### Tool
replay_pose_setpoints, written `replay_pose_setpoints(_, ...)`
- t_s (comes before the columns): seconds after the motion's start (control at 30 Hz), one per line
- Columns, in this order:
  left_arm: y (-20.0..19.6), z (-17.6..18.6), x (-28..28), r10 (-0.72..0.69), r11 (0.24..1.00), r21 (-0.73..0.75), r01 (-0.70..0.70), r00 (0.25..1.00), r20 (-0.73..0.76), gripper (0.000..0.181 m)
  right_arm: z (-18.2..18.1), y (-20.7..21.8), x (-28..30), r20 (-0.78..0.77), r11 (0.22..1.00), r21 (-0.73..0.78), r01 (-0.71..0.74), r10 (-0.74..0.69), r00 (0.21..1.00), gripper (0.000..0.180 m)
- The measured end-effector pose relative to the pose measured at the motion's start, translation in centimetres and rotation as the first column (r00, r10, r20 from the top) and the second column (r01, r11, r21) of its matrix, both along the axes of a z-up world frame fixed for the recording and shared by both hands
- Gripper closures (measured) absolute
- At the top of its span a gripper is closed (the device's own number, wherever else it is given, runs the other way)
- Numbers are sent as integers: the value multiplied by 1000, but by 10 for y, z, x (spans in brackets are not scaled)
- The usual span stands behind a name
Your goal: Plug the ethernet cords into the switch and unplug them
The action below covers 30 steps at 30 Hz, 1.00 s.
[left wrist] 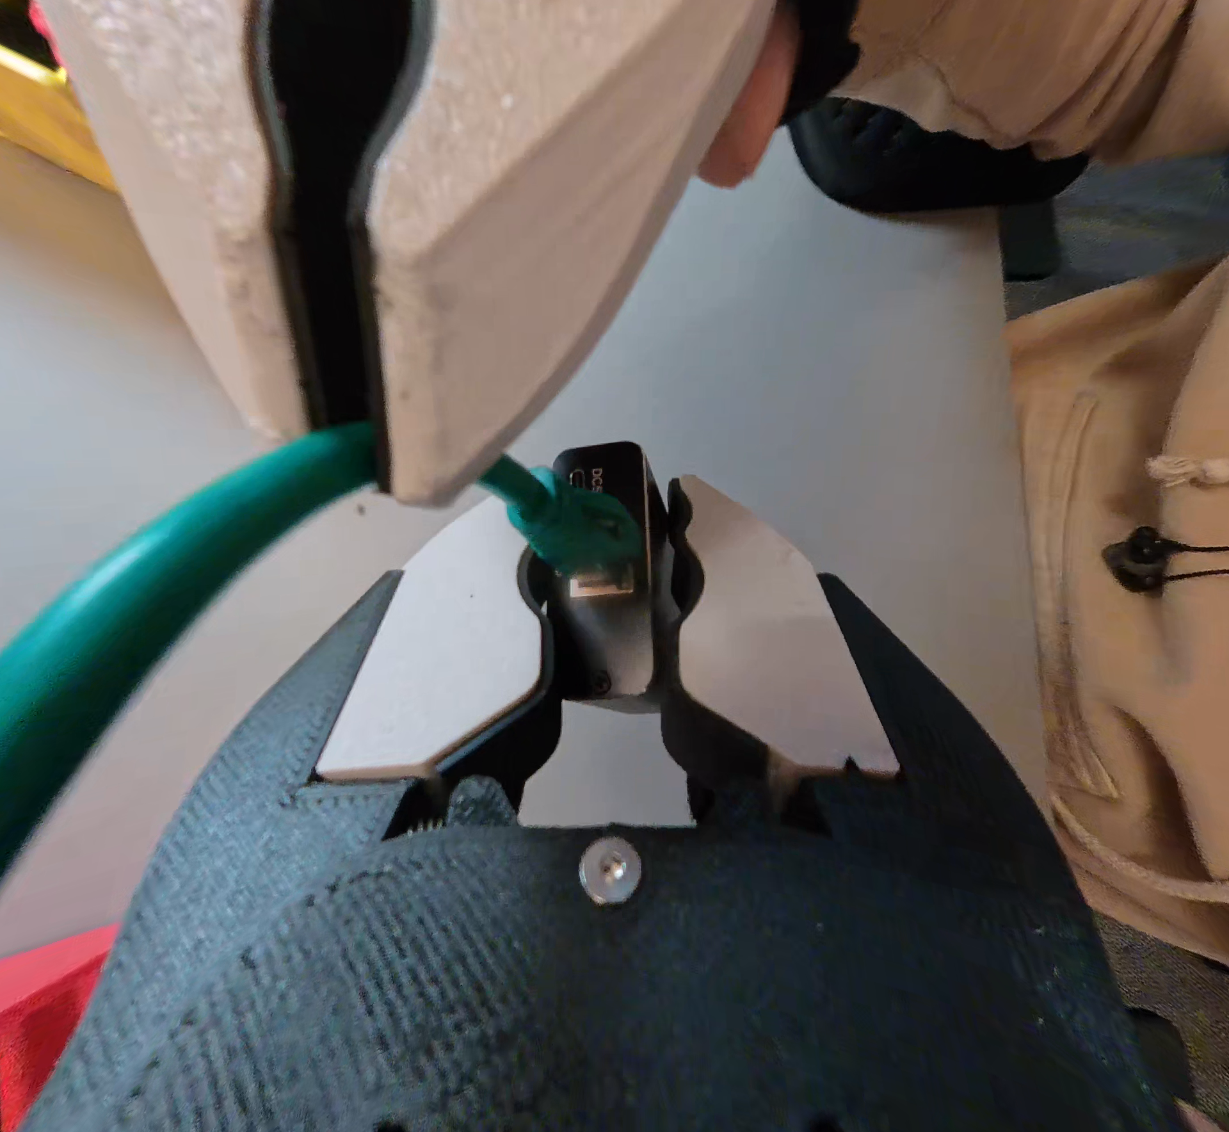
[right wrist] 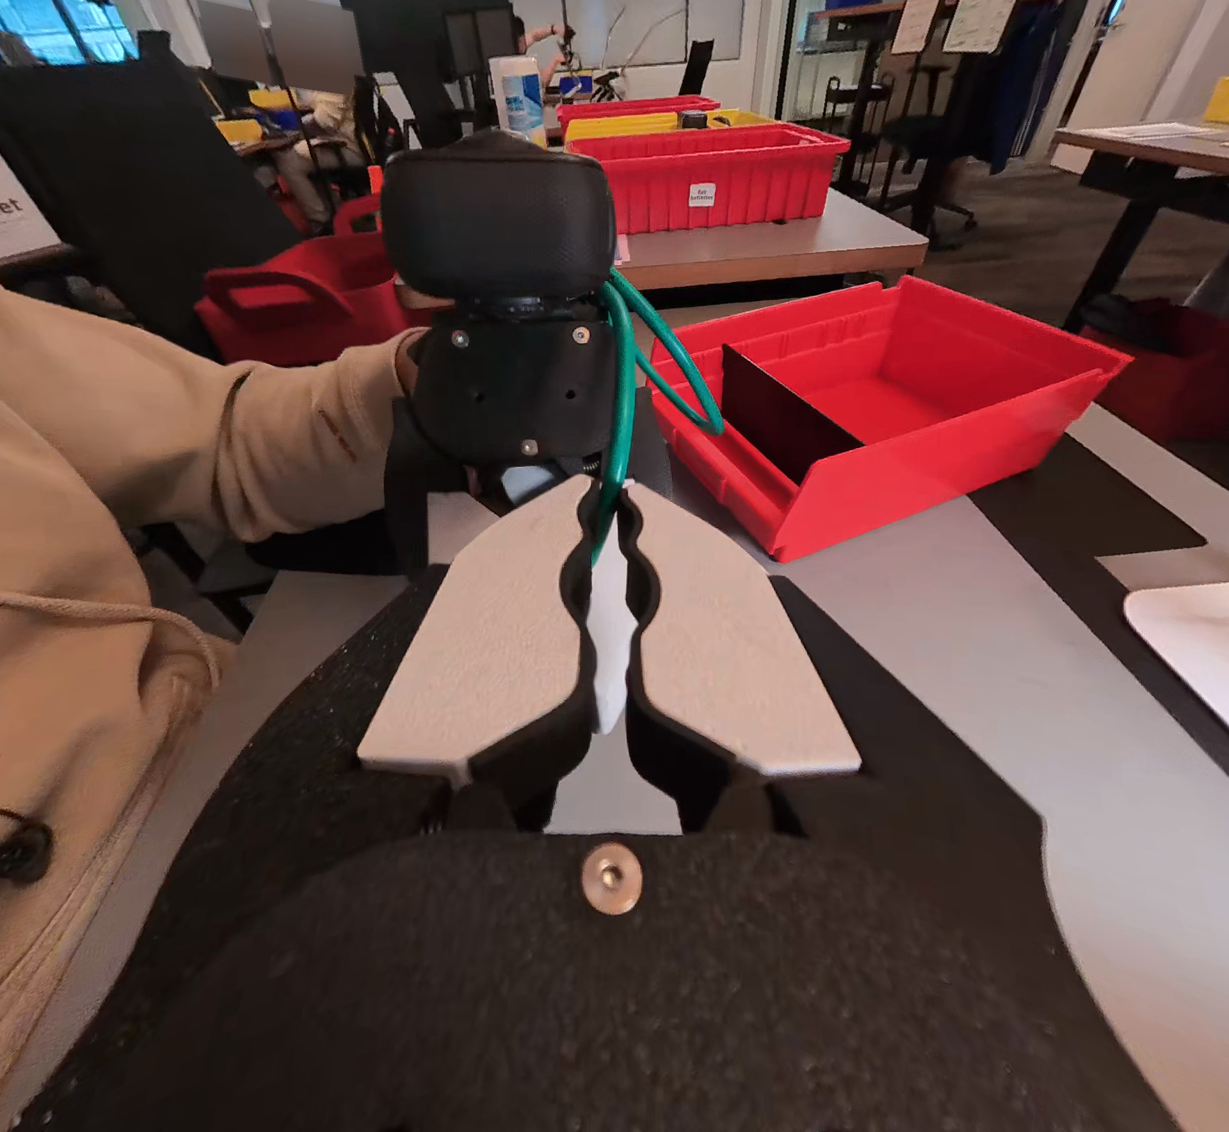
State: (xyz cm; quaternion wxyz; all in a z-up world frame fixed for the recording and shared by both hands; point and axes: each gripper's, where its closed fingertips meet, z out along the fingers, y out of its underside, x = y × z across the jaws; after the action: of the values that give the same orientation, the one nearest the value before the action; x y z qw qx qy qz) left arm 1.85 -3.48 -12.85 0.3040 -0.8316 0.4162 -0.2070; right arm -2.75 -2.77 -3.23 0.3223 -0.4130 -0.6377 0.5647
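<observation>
Clamping the small black switch upright above the grey table, left gripper, right gripper pinching the green ethernet cord, its plug seated in the switch's far port, red bin far right.

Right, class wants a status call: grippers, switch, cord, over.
Left gripper shut on switch. Right gripper shut on green cord, plug at port. Nothing in the way.

The small dark metal switch box stands on end between the left gripper's fingers, port face towards the camera. The green ethernet cord has its moulded plug at an upper port; whether it is fully seated cannot be told. The cord runs up into the right gripper's closed tips.
</observation>
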Motion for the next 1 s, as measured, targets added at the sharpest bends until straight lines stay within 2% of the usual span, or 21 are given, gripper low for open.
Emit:
replay_pose_setpoints(0.2,13,-6,8,15,996,83,-17,1000,20,145,16,4,-3,-64,999,6,40,-39,997,176)
replay_pose_setpoints(0.3,23,-5,22,-1,980,198,-3,1000,21,143,28,13,2,-98,998,11,66,-65,993,176)
replay_pose_setpoints(0.37,32,-1,29,24,964,262,-38,998,56,143,37,19,9,-139,996,5,91,-89,986,176)
replay_pose_setpoints(0.53,47,15,44,101,915,365,-174,972,210,142,43,27,15,-134,987,57,150,-141,981,176)
replay_pose_setpoints(0.63,58,18,36,225,836,481,-265,964,140,141,39,27,13,-117,976,123,179,-165,979,176)
replay_pose_setpoints(0.7,59,23,33,269,793,551,-261,961,69,135,38,22,16,-92,984,112,139,-129,987,176)
replay_pose_setpoints(0.87,47,14,38,252,869,444,-217,967,-21,121,22,41,23,0,966,186,178,-181,983,176)
replay_pose_setpoints(1.0,36,15,46,236,909,355,-221,972,0,125,10,58,29,63,965,172,199,-213,975,176)
